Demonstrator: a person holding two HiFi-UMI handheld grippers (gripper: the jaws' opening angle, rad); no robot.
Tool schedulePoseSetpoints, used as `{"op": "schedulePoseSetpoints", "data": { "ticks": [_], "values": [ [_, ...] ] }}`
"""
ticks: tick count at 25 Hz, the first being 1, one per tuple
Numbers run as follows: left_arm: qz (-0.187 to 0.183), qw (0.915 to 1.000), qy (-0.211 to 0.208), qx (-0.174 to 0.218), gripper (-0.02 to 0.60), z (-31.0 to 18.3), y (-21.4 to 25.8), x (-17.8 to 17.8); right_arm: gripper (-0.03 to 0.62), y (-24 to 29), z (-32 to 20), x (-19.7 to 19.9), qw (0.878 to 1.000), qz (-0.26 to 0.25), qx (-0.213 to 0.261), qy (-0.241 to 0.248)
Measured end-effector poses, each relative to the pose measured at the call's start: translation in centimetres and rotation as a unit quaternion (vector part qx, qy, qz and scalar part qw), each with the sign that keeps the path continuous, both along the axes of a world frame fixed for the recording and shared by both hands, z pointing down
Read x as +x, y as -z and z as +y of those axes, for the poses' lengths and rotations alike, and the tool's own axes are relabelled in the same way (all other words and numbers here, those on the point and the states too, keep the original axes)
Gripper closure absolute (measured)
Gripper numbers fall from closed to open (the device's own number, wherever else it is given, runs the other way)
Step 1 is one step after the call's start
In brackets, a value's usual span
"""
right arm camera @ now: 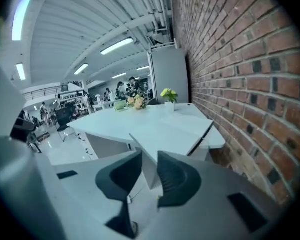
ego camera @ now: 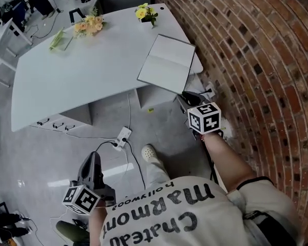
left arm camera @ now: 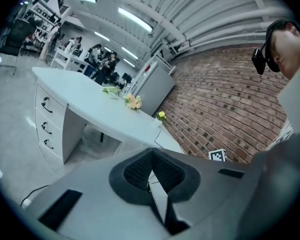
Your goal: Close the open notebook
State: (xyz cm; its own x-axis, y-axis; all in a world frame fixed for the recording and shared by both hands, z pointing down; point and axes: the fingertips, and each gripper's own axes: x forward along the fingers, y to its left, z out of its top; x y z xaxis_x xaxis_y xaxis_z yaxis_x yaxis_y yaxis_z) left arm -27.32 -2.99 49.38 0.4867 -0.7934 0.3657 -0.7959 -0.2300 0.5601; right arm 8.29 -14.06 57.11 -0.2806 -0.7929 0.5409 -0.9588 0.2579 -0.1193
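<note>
An open notebook with blank white pages lies flat at the right end of the white table, its near corner overhanging the edge. My right gripper hangs just below and in front of that corner, apart from it. In the right gripper view the notebook lies ahead, and the right gripper stands open with nothing between its pads. My left gripper is low over the floor, far from the table. In the left gripper view its pads meet at the tips, empty, and the notebook shows beyond.
A brick wall runs close along the right. Peach flowers and a small yellow bouquet sit at the table's far side. A power strip with cables lies on the floor, with drawers under the table.
</note>
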Motion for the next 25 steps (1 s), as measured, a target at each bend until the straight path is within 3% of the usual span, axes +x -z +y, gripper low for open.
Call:
{"op": "schedulePoseSetpoints", "data": {
  "ticks": [4,8,16,23,25],
  "values": [
    [-0.003,0.9999,0.001,-0.017,0.581,-0.5,-1.3,-0.4,0.462,-2.5,-1.4,0.7,0.997,0.072,-0.01,0.015],
    [-0.002,0.9995,0.0,-0.032,0.581,-1.2,-2.3,-0.8,0.442,-4.2,-2.0,0.3,0.983,0.177,-0.007,0.058],
    [0.0,0.9991,-0.009,-0.04,0.581,-2.9,-2.9,-0.5,0.379,-6.7,-3.2,0.1,0.926,0.359,-0.025,0.118],
    [0.0,0.9988,-0.013,-0.048,0.581,-3.8,-3.6,-0.4,0.368,-8.6,-3.9,0.4,0.883,0.443,-0.026,0.153],
    [-0.001,0.9988,-0.014,-0.048,0.581,-4.1,-3.5,-0.2,0.391,-8.7,-4.0,0.5,0.873,0.46,-0.022,0.158]
  ]
}}
